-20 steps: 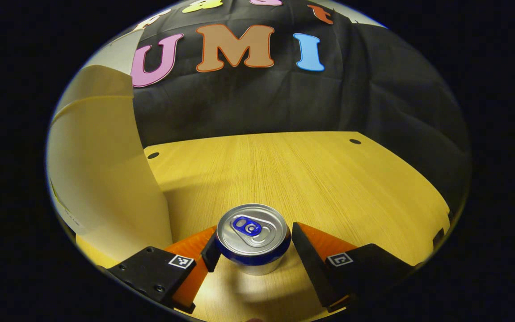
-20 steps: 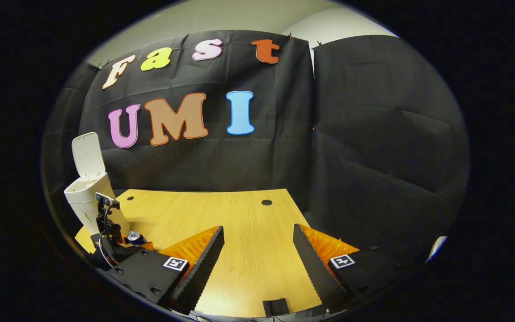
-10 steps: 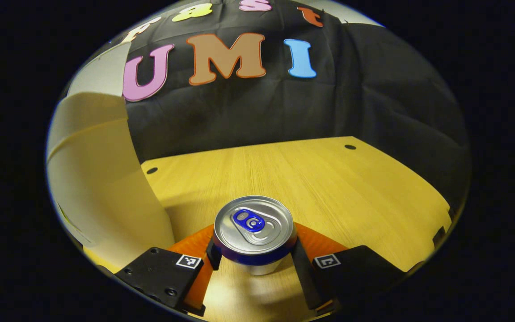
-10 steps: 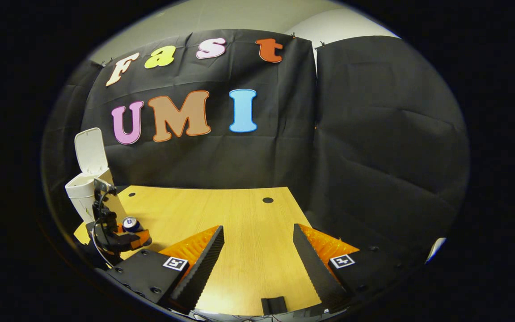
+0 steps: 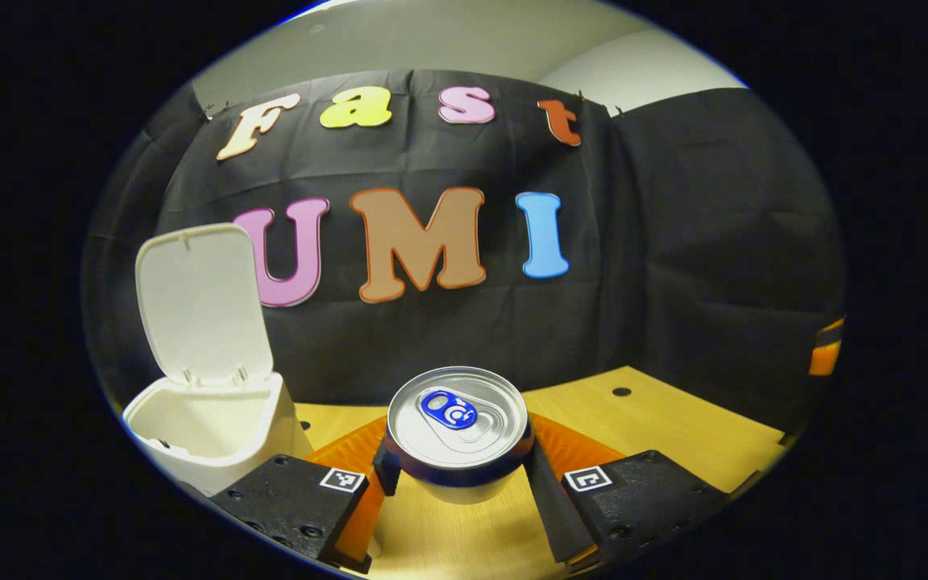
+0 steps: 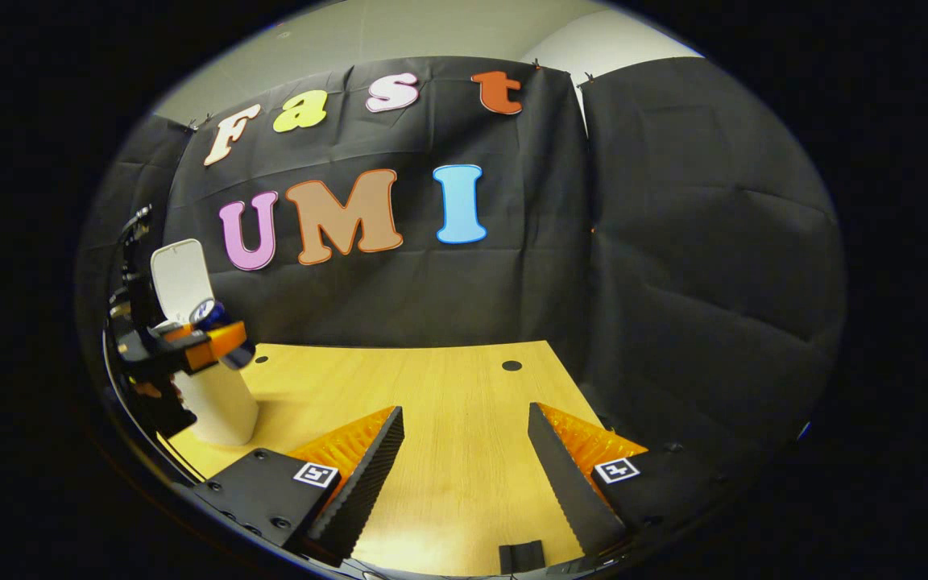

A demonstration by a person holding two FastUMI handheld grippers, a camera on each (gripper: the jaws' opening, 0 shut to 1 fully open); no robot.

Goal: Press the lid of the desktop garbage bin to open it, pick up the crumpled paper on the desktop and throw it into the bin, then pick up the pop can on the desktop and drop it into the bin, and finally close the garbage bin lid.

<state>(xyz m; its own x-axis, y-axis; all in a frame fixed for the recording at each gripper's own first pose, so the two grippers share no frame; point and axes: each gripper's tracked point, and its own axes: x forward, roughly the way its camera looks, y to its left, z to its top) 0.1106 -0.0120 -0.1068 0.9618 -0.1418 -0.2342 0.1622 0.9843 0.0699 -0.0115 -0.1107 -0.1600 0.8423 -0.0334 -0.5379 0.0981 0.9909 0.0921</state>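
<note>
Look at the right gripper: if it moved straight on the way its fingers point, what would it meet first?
The right gripper is open over the bare table; straight ahead the way looks free until the black cloth wall, though depth is unclear.

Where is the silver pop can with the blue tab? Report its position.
The silver pop can with the blue tab sits clamped in the left hand-held gripper, lifted above the wooden table, right of the open white plastic bin.

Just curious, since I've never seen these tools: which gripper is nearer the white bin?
Left. The left gripper, shut on the pop can, is held up beside the open garbage bin. The right gripper hovers open over the table, well away.
</note>
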